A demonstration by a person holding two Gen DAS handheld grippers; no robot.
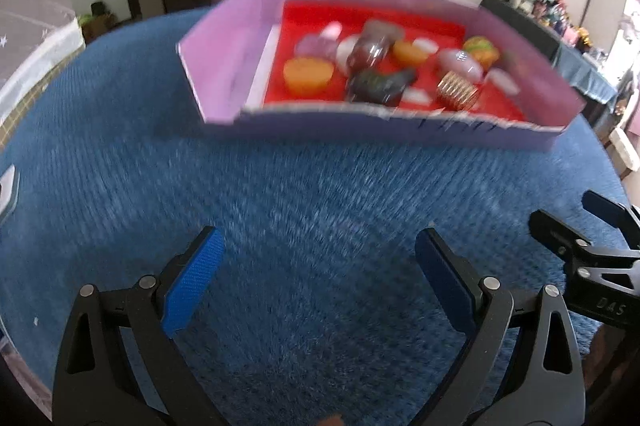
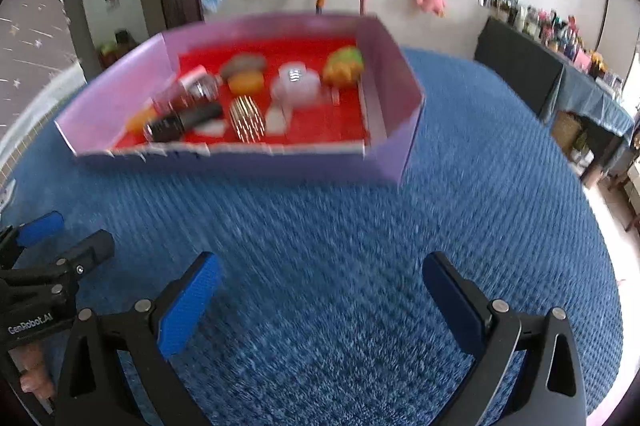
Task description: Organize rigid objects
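Rigid objects (image 1: 384, 65) piled in purple box (image 1: 224, 65), ahead of both tongs on blue cloth (image 1: 320, 205). Left gripper (image 1: 320, 278) & right gripper (image 2: 320, 302) released, empty. Risk: clutter → pinching two items, or snagging box wall.

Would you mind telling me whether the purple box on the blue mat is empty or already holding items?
Holding items. The purple box has a gold ribbed piece, an orange round block and more on its red floor.
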